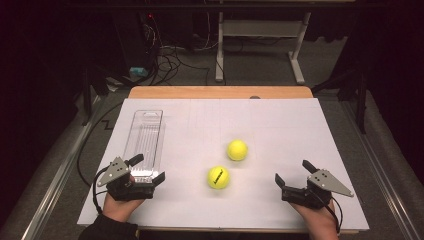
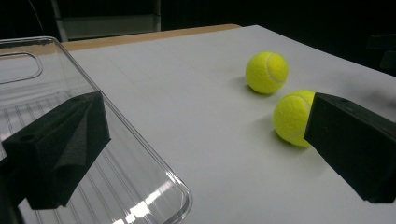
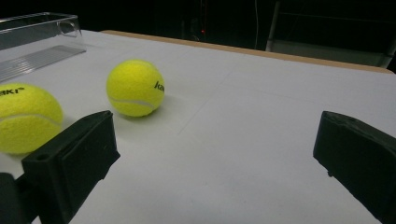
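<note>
Bench [image 1: 280, 210]: you are working on a white sheet that is covering a wooden top; the plain surface is keeping the balls from rolling off on their own.

Left tongs [image 1: 150, 169]: you are holding them spread wide and gripping nothing, at the near left. One jaw is hanging over the near end of the tray, the other over bare sheet, so the tray's corner is sitting between them.

Right tongs [image 1: 293, 172]: you are holding these spread wide too, gripping nothing, at the near right, well apart from both balls and pointing towards them.

Clear tray [image 1: 145, 131]: a long, ribbed, see-through tray is lying lengthwise on the left of the bench, its near end just by your left hand. It is standing empty, likely waiting to receive the balls.

Near tennis ball [image 1: 218, 177]: it is resting on the sheet near the middle, between your two tongs and closer to you, its printed name facing up.

Far tennis ball [image 1: 237, 150]: it is sitting just beyond and slightly right of the near one, close but not touching.

Step in hand: judging by the wide jaws, you are readying a first pickup, probably the near ball.
</note>
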Demonstrator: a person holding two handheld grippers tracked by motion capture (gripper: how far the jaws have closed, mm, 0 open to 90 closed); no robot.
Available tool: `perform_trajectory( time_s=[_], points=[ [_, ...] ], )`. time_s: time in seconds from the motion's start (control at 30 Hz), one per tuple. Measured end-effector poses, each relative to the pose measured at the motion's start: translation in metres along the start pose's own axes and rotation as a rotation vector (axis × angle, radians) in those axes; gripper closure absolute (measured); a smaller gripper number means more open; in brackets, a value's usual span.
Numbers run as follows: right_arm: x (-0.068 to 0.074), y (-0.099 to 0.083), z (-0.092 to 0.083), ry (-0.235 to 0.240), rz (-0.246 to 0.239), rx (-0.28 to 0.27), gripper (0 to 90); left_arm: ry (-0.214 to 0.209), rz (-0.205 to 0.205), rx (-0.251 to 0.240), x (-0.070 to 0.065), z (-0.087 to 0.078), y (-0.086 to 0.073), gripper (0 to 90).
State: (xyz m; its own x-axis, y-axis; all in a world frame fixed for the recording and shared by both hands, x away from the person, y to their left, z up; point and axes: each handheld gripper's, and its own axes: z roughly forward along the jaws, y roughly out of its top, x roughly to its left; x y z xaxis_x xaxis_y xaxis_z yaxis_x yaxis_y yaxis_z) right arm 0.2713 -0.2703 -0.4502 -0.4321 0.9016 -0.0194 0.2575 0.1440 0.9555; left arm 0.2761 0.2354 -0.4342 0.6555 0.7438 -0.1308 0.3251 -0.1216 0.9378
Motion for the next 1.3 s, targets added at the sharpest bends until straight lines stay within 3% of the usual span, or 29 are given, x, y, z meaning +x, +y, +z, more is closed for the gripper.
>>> perform_trajectory(
  time_s=[0.73,1.3],
  points=[
    [0.000,0.001,-0.002,-0.009,0.009,-0.022,0.0,0.004,-0.002,0.000,-0.001,0.001,-0.001,0.8],
    [0.001,0.001,-0.002,-0.005,-0.003,-0.017,0.0,-0.019,0.019,0.017,-0.011,0.012,0.003,0.8]
  ],
)
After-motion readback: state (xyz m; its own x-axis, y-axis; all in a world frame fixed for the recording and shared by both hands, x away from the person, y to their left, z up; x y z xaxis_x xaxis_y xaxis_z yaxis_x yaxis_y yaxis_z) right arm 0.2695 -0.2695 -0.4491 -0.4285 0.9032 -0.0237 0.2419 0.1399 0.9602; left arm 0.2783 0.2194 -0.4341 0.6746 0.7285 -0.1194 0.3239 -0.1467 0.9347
